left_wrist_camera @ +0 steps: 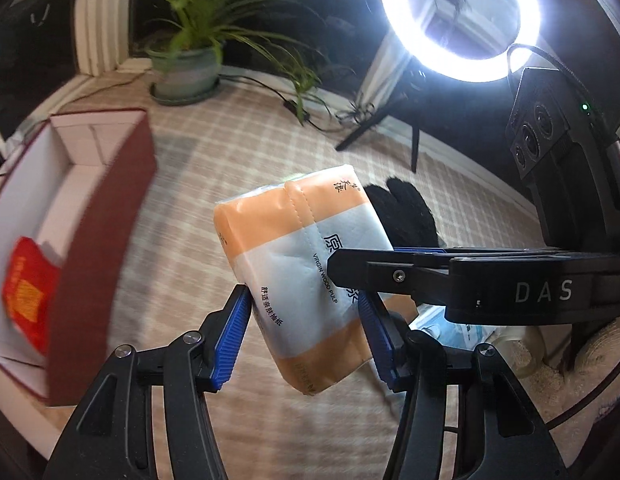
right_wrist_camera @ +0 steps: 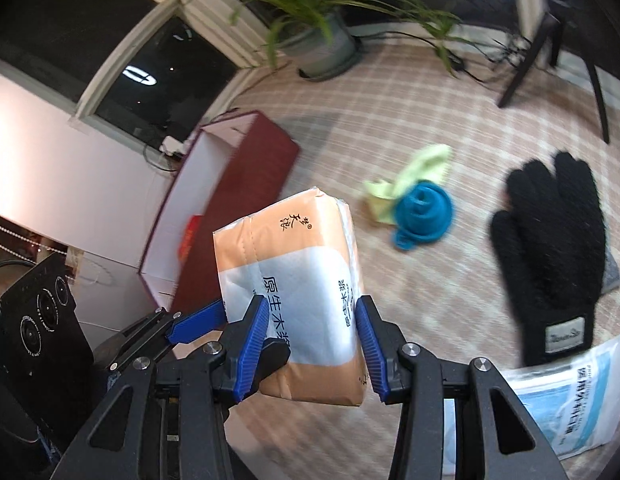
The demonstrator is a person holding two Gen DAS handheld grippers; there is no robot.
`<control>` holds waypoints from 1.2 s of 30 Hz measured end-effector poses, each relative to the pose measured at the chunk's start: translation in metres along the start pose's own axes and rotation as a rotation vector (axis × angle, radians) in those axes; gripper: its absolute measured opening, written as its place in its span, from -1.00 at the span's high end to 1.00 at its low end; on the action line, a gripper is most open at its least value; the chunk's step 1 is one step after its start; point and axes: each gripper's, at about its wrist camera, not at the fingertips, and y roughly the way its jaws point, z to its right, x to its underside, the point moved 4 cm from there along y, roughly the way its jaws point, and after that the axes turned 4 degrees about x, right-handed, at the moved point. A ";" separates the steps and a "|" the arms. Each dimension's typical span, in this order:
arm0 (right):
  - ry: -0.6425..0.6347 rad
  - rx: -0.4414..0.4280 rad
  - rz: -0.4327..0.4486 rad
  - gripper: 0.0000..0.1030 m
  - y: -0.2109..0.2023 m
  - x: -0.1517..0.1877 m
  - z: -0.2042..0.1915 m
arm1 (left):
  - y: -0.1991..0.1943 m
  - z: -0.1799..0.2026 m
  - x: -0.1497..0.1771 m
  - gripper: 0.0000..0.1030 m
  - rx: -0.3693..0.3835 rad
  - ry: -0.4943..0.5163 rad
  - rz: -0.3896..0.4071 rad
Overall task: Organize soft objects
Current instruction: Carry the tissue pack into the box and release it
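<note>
An orange and white tissue pack (left_wrist_camera: pixel 294 248) (right_wrist_camera: pixel 294 264) hangs tilted above the checked carpet. My left gripper (left_wrist_camera: pixel 306 332) is shut on its lower half, both blue pads pressed into its sides. My right gripper (right_wrist_camera: pixel 311 344) is shut on the same pack, squeezing its narrower faces. One of the right gripper's fingers (left_wrist_camera: pixel 373 272) crosses the pack from the right in the left wrist view. A blue-padded finger of the left gripper (right_wrist_camera: pixel 194 320) touches the pack's left edge in the right wrist view. The open dark red box (left_wrist_camera: pixel 102 200) (right_wrist_camera: pixel 246 184) lies to the left with a red packet (left_wrist_camera: pixel 28 292) inside.
On the carpet lie a black fuzzy glove (right_wrist_camera: pixel 549 248) (left_wrist_camera: pixel 405 208), a blue soft item (right_wrist_camera: pixel 423 216) on a yellow-green cloth (right_wrist_camera: pixel 413 176), and a blue and white mask packet (right_wrist_camera: pixel 569 396). A potted plant (left_wrist_camera: pixel 186 72) and a ring light (left_wrist_camera: pixel 457 20) on a tripod stand behind.
</note>
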 end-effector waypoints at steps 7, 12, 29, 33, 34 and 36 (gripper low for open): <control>-0.071 -0.020 0.019 0.19 0.012 -0.013 -0.069 | -0.046 -0.045 -0.008 -0.06 -0.033 -0.007 0.054; -0.124 -0.036 0.022 0.19 0.031 -0.025 -0.119 | -0.074 -0.087 -0.015 -0.06 -0.061 -0.032 0.092; -0.197 -0.001 -0.072 0.19 0.138 -0.058 -0.213 | -0.087 -0.219 -0.019 -0.06 -0.066 -0.179 0.043; -0.213 0.054 -0.081 0.19 0.156 -0.063 -0.214 | -0.074 -0.233 -0.020 -0.05 -0.046 -0.199 0.005; -0.213 0.066 -0.080 0.19 0.160 -0.065 -0.214 | -0.070 -0.234 -0.022 -0.05 -0.051 -0.192 0.002; -0.210 0.087 -0.069 0.19 0.164 -0.069 -0.213 | -0.065 -0.236 -0.025 -0.04 -0.064 -0.178 -0.002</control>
